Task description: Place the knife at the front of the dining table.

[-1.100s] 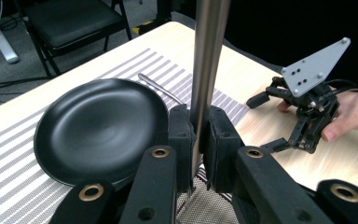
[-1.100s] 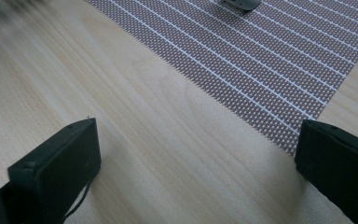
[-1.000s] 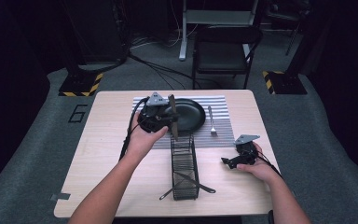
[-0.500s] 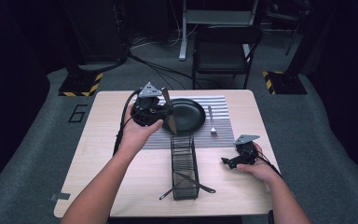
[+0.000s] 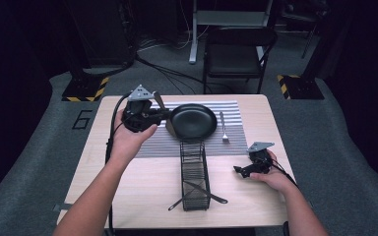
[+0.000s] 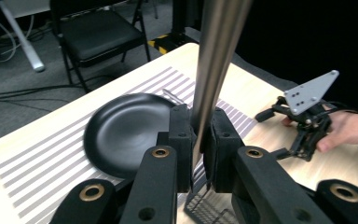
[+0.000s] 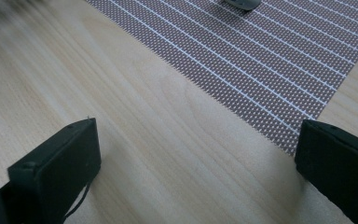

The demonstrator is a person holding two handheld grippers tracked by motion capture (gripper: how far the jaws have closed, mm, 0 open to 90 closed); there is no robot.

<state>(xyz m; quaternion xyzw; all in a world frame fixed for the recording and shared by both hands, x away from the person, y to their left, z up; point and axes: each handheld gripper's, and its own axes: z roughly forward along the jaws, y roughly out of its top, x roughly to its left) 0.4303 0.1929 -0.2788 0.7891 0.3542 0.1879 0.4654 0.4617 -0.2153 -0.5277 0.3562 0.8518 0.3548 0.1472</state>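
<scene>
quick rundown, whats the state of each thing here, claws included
left claw: shut on a metal utensil handle, raised
right claw: open, holding nothing, low over the table
black plate: bare, on the striped placemat
fork: flat on the placemat
wire basket: holds two utensils

Wooden table (image 5: 128, 182): striped placemat (image 5: 157, 145) at far centre, wire basket (image 5: 195, 174) near front edge.

A steel utensil handle (image 6: 216, 51) stands near upright, clamped in the left gripper (image 6: 199, 140) above the black plate (image 5: 193, 120) on the striped mat (image 5: 152, 145); a wire basket (image 5: 195, 177) lies nearby.
</scene>
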